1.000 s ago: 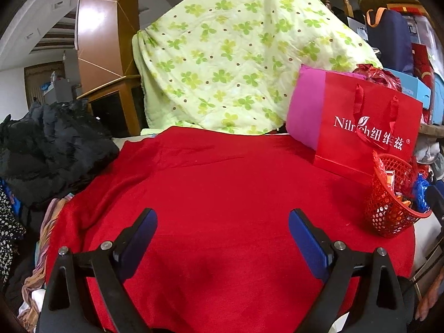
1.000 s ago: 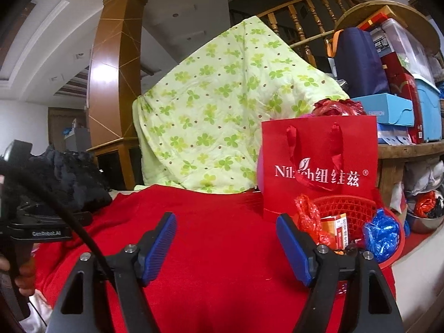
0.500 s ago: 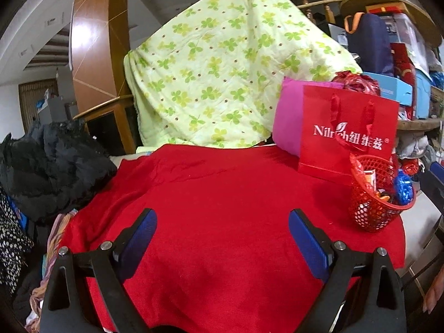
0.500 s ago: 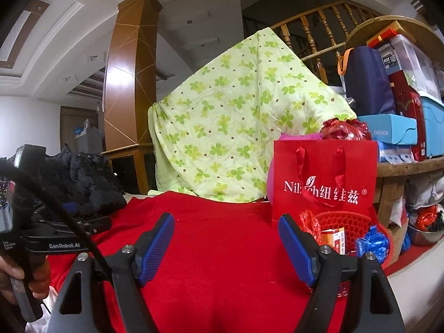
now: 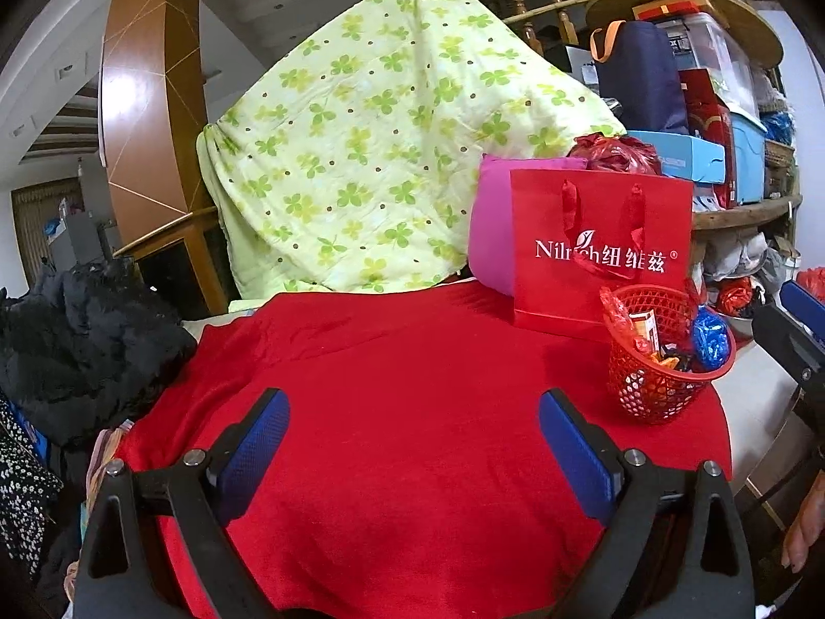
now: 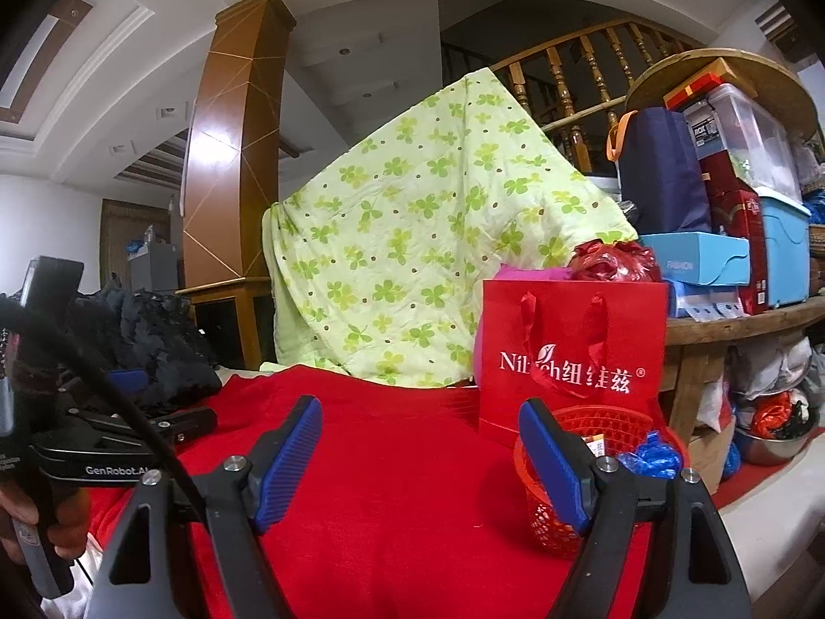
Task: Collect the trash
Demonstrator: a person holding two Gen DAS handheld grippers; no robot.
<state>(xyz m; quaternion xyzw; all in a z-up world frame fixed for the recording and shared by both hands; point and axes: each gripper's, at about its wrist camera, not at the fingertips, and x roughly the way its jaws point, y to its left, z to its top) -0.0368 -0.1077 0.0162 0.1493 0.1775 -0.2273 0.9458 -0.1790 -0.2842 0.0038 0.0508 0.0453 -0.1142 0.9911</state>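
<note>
A small red mesh basket stands at the right of the red cloth. It holds trash: a red wrapper, a small carton and a crumpled blue wrapper. It also shows in the right wrist view, partly behind my right finger, with the blue wrapper inside. My left gripper is open and empty above the cloth, left of the basket. My right gripper is open and empty, just left of the basket. The left gripper's body shows in the right wrist view.
A red paper bag stands behind the basket, with a pink cushion beside it. A green clover blanket hangs behind. Black clothing is piled at the left. Shelves with boxes stand at the right.
Both grippers have pulled back and tilted upward, so the basket and bag look smaller and farther off. Both stayed open and empty.
</note>
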